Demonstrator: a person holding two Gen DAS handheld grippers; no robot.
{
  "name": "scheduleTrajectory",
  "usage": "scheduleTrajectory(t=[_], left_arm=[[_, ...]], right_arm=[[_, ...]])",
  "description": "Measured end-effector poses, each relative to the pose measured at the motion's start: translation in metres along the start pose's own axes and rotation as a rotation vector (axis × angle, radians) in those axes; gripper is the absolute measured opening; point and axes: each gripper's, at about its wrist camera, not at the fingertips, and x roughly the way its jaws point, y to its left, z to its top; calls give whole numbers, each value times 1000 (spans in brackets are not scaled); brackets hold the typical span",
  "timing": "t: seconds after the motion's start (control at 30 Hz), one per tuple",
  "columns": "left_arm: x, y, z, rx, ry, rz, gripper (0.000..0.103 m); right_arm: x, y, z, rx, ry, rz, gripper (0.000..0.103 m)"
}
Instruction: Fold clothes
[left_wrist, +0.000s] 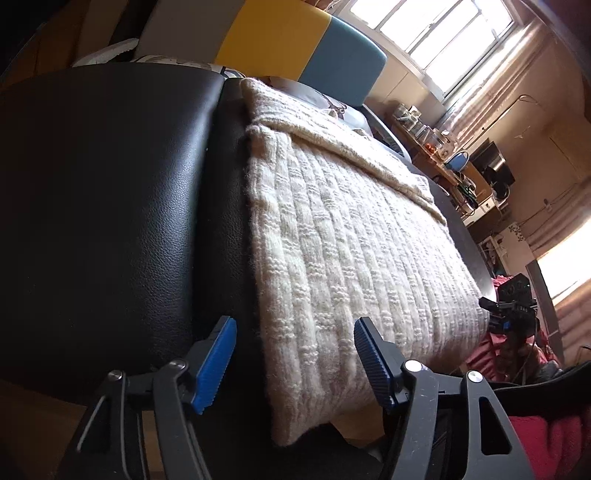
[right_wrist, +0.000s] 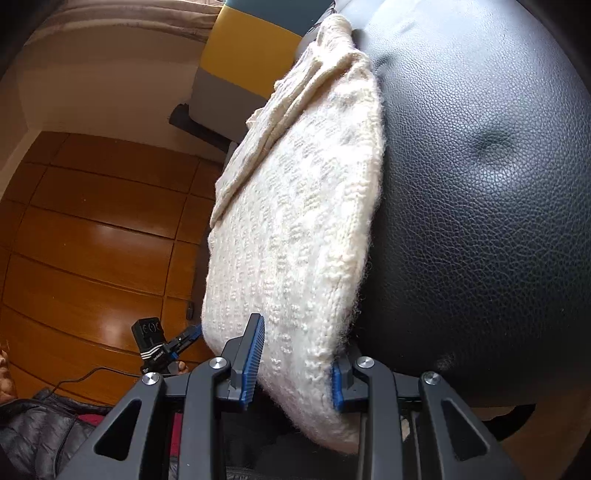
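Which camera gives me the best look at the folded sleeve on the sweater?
The left wrist view: the sleeve lies flat across the sweater, its edge visible along most of its length. The right wrist view shows the sleeve only bunched and foreshortened at the far end.

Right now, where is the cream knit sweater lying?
The cream knit sweater lies folded on the black leather seat, its near corner overhanging the edge. In the right wrist view it sits between the open right gripper fingers.
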Motion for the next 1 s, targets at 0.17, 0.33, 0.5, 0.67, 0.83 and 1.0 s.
scheduleTrajectory(t=[0.17, 0.33, 0.5, 0.67, 0.83, 1.0], left_arm=[[11, -25, -6, 57, 46, -23, 49], [12, -10, -9, -61, 22, -19, 11], [11, 12, -11, -210, 28, -106, 11], [11, 10, -8, -208, 38, -147, 10], [1, 4, 0, -216, 2, -244, 10], [-14, -3, 14, -228, -55, -365, 10]], right_arm=[[4, -2, 3, -5, -1, 17, 30], [6, -5, 0, -5, -12, 40, 30], [2, -4, -4, -75, 28, -8, 24], [8, 10, -4, -148, 39, -161, 8], [15, 37, -6, -201, 28, -122, 8], [25, 57, 3, -220, 4, 5, 8]])
